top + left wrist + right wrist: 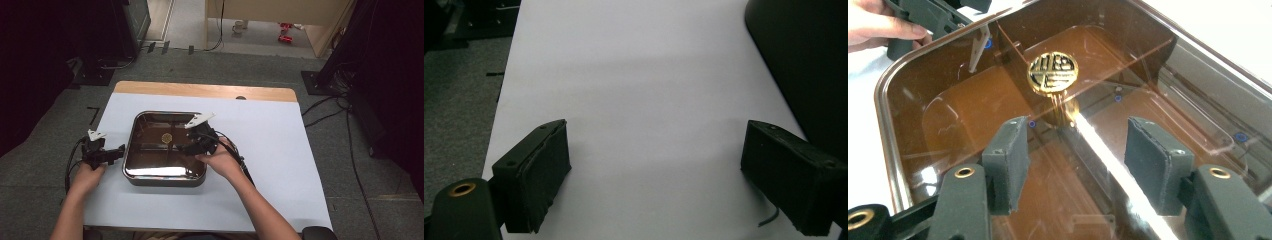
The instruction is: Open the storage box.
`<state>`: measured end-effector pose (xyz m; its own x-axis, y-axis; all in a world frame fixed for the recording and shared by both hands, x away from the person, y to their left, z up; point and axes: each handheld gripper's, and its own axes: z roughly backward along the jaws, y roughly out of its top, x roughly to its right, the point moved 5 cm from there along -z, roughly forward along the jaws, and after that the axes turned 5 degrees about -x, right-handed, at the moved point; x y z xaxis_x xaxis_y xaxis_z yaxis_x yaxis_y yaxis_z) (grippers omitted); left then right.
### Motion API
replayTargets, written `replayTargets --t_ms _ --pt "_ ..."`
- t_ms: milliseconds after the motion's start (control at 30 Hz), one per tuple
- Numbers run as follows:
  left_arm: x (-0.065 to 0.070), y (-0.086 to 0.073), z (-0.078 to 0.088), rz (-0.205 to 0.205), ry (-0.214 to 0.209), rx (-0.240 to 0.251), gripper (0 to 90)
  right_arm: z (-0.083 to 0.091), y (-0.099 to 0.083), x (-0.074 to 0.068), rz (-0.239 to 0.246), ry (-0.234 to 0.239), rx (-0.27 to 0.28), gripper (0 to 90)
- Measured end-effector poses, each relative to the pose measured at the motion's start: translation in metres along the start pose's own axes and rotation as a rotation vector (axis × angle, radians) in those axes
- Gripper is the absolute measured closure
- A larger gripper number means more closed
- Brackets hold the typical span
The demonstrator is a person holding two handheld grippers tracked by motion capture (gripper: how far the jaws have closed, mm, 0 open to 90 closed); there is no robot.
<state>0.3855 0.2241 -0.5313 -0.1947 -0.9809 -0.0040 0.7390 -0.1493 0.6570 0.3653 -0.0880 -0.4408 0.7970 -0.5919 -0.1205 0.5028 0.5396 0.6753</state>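
Note:
A square brown see-through box (pixel 165 177) with a lid sits mid-table; dividers show through the lid (pixel 973 100). A round gold knob (pixel 166 136) stands at the lid's centre. My right gripper (pixel 182 147) hovers low over the lid from the right side. In the right gripper view its jaws stand open (pixel 1075 135) with nothing between the pads, and the gold knob (pixel 1053 73) lies just ahead of the tips. My left gripper (pixel 120 150) rests beside the box's left wall. It is open (pixel 656 145) over the white sheet, with the box's dark wall (pixel 809 60) at its right.
A white sheet (pixel 280 150) covers the wooden table, whose bare far edge (pixel 205 91) shows. Grey carpet, dark stands and cables surround it. My left gripper (pixel 933 15) and its hand appear beyond the box's far rim in the right gripper view.

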Motion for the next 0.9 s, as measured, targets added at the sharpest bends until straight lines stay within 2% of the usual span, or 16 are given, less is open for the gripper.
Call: replayTargets --t_ms 267,533,567,867,900 --pt "0.0 0.0 0.0 -0.001 0.0 0.0 12.1 -0.022 0.013 -0.008 0.009 0.012 -0.001 46.0" --pt "0.0 0.0 0.0 -0.002 0.001 0.0 12.1 -0.037 0.022 -0.015 0.017 0.015 0.006 47.9" --pt "0.0 0.0 0.0 -0.001 0.001 0.0 12.1 -0.04 0.026 -0.018 0.033 0.005 0.005 47.3" --pt "0.0 0.0 0.0 -0.002 0.001 0.001 12.1 -0.05 0.029 -0.017 0.052 -0.029 -0.03 53.6" --pt "0.0 0.0 0.0 -0.002 0.001 0.001 12.1 -0.052 0.03 -0.016 0.073 -0.037 -0.036 57.3"
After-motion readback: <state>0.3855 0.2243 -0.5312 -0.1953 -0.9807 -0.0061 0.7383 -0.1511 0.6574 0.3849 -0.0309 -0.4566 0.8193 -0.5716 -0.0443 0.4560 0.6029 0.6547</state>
